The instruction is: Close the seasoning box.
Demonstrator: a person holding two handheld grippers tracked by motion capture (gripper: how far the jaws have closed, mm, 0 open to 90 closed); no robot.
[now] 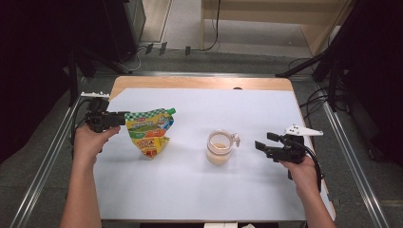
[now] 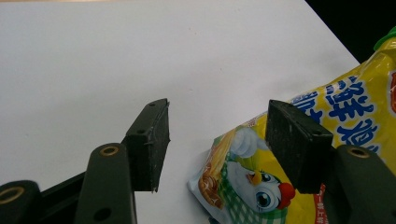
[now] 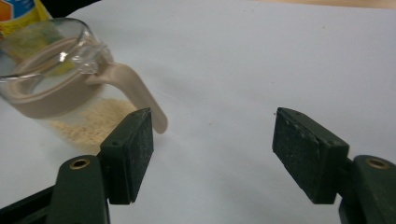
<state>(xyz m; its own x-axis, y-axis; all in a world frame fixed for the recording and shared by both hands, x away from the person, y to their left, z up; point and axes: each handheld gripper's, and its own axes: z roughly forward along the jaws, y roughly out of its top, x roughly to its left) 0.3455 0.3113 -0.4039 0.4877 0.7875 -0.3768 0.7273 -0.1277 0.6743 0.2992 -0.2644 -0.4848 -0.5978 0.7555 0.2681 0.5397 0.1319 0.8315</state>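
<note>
A yellow and green spouted pouch (image 1: 149,132) with a cartoon chicken stands on the white sheet at the left. My left gripper (image 1: 121,118) is level with its upper left edge and stands open. In the left gripper view the pouch (image 2: 355,121) reaches into the gap between the jaws of that gripper (image 2: 217,121), partly behind the right one. A clear glass jar (image 1: 219,147) with a beige clasp and pale powder at its bottom sits mid-table. My right gripper (image 1: 261,145) is open a short way to its right, apart from it. The right gripper view has the jar (image 3: 51,84) ahead-left of my right gripper (image 3: 212,135).
A white sheet (image 1: 199,190) covers most of the wooden table (image 1: 199,81). Metal rails (image 1: 43,166) run along both sides. Cables and dark stands sit on the floor beyond the far edge.
</note>
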